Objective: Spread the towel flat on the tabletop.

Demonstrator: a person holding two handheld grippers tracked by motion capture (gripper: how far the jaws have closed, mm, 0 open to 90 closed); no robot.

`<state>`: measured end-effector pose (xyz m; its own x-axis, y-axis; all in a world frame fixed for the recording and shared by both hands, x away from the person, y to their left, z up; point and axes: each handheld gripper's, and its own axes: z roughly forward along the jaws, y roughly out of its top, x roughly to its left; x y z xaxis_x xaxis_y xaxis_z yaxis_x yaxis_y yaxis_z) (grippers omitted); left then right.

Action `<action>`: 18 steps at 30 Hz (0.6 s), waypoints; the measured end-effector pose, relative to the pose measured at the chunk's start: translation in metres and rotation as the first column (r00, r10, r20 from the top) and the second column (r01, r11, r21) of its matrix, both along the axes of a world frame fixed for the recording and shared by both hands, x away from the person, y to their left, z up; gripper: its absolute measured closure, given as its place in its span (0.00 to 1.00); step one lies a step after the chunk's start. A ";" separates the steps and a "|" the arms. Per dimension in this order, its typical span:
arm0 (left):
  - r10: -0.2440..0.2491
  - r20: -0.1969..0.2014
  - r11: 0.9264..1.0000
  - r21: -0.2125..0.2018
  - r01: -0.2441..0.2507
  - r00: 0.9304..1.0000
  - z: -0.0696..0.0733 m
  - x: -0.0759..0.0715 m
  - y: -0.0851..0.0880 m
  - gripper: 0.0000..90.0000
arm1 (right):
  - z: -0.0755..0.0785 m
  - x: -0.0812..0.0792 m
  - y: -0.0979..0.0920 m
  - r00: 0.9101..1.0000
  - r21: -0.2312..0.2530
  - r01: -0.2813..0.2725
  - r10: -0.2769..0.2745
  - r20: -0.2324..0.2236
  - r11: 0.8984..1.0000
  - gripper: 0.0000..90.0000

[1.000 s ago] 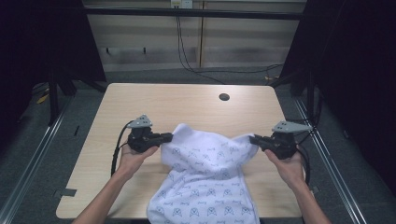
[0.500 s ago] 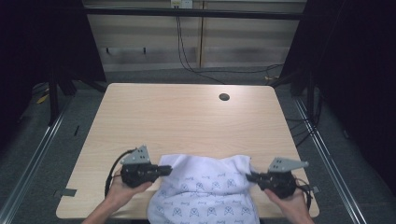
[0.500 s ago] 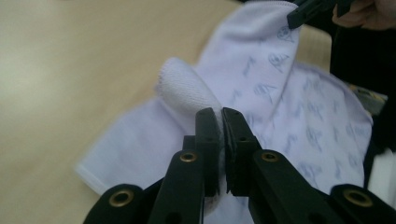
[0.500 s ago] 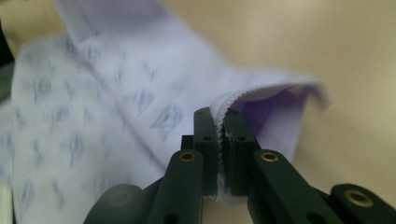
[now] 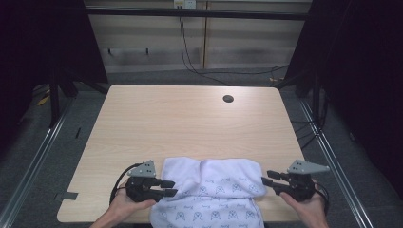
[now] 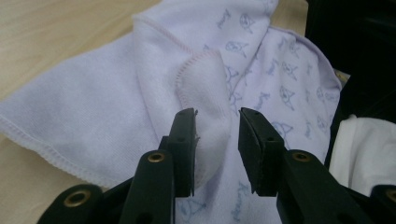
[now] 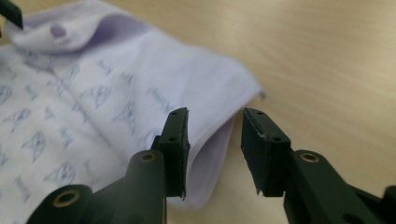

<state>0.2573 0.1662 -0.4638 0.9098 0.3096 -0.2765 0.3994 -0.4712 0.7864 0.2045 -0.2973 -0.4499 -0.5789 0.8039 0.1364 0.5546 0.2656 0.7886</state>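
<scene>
A pale lilac cloth (image 5: 214,185) printed with small figures lies folded at the table's near edge, its lower part hanging over the front. My left gripper (image 5: 172,188) sits at the cloth's left edge. Its jaws have just been opening, and a stitched fold of the cloth (image 6: 205,88) lies loose between them in the left gripper view (image 6: 217,116). At the cloth's right edge is my right gripper (image 5: 265,177). Its jaws have just been opening too, with the cloth's corner (image 7: 219,102) slack between them (image 7: 215,116).
The wooden table (image 5: 190,118) has a dark round hole (image 5: 228,99) near its far right. Black frame posts and cables stand behind it, and metal rails run along both sides. A white fabric (image 6: 359,149) shows beside the left gripper.
Both hands pulled the cloth toward the near edge and lowered it onto the table. Both grippers then opened and let go of its corners.
</scene>
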 end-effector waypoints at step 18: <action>-0.057 -0.017 0.989 0.133 0.059 0.998 -0.021 0.011 -0.056 0.65 | -0.043 0.067 0.028 0.990 -0.019 -0.024 0.021 -0.139 1.000 0.60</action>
